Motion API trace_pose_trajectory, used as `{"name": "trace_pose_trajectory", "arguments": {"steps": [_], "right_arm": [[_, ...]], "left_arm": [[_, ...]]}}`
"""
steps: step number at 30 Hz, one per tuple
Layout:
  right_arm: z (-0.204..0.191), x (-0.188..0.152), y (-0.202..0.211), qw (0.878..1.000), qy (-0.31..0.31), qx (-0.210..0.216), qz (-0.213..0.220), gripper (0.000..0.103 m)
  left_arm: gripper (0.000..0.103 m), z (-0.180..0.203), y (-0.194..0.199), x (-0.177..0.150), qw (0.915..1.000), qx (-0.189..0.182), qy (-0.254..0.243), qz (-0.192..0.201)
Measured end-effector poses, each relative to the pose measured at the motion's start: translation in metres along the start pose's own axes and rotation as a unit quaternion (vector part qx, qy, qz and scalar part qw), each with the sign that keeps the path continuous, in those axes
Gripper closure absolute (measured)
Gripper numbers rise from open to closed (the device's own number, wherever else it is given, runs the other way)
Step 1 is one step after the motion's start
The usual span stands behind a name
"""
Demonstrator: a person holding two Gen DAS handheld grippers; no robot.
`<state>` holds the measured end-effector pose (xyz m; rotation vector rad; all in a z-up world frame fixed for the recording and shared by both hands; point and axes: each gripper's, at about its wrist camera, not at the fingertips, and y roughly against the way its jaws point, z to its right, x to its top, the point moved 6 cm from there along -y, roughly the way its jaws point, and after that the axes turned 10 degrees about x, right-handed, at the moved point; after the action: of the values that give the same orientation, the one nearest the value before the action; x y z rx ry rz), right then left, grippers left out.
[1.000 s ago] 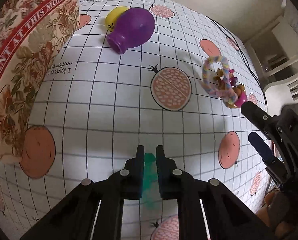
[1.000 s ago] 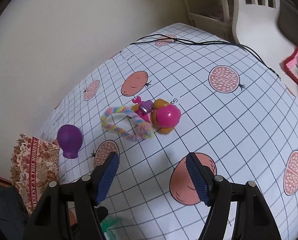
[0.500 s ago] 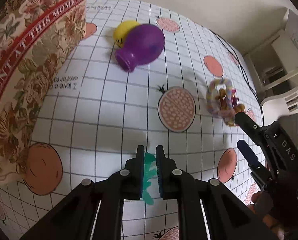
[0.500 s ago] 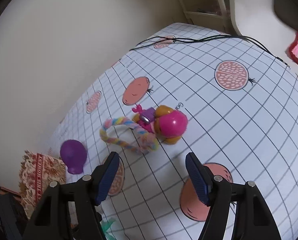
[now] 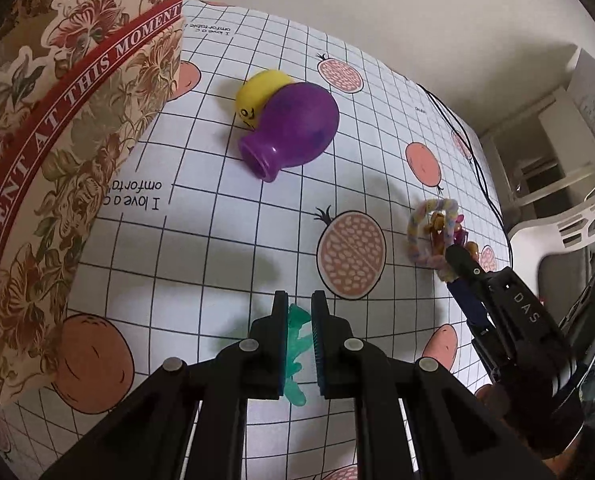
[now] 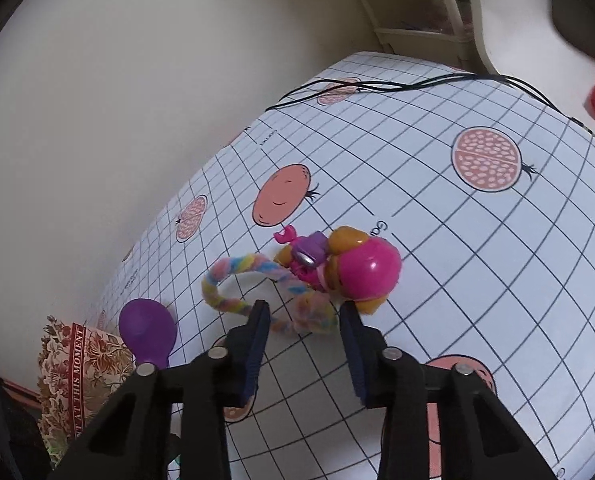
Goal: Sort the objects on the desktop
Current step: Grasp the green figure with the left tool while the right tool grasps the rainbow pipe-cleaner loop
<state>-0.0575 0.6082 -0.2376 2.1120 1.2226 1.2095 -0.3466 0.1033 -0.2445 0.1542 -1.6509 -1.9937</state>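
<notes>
A: Which step is in hand, as you read it?

B: Two at once, I judge; the left gripper (image 5: 300,344) is clamped tight on a small green toy (image 5: 296,354), held clear above the tablecloth (image 5: 201,264), and the patterned box (image 5: 57,152) stands just to its left, so that looks like the carry to the box; the right gripper (image 6: 303,334) is down at the pastel rope loop (image 6: 233,304), which is tied to the pink and orange toy figure (image 6: 361,276).

A: Has the right one got hold of it?

B: Not yet; its jaws have just been closing, and the knotted end of the rope (image 6: 309,320) lies between the pads, but a gap shows on each side, so I call it still apart (narrowed, not gripping).

A: And the next move?

B: For the right, finishing the squeeze on the knot, low enough that the soft rope does not slip out; the figure would then hang from it and may swing. For the left, bringing the green toy over the box's rim before letting go.

A: What else waits?

B: The purple vase-shaped toy (image 5: 293,128) lies on its side, touching a yellow ball (image 5: 257,92) behind it, near the box.

A: Anything you cannot make out?

B: The box's inside is out of sight in both views, so what it already holds is unknown; the green toy's shape is mostly hidden by the pads; the yellow ball is half covered by the purple toy; the figure's face is turned away.
</notes>
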Motion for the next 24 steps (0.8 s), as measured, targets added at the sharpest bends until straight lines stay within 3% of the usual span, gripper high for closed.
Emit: {"name": "trace_pose_trajectory", "arguments": {"steps": [3, 6, 24], "right_arm": [[0.001, 0.0, -0.001, 1.0, 0.002, 0.0, 0.0, 0.081], [0.003, -0.003, -0.003, 1.0, -0.002, -0.004, -0.006, 0.086], [-0.024, 0.021, 0.046, 0.997, 0.017, 0.045, 0.056, 0.087]], "left_arm": [[0.092, -0.005, 0.004, -0.002, 1.0, -0.004, 0.004, -0.002], [0.092, -0.008, 0.005, -0.002, 1.0, -0.005, 0.008, -0.002], [0.092, -0.013, 0.023, 0.005, 0.9989, -0.019, 0.03, 0.03]]}}
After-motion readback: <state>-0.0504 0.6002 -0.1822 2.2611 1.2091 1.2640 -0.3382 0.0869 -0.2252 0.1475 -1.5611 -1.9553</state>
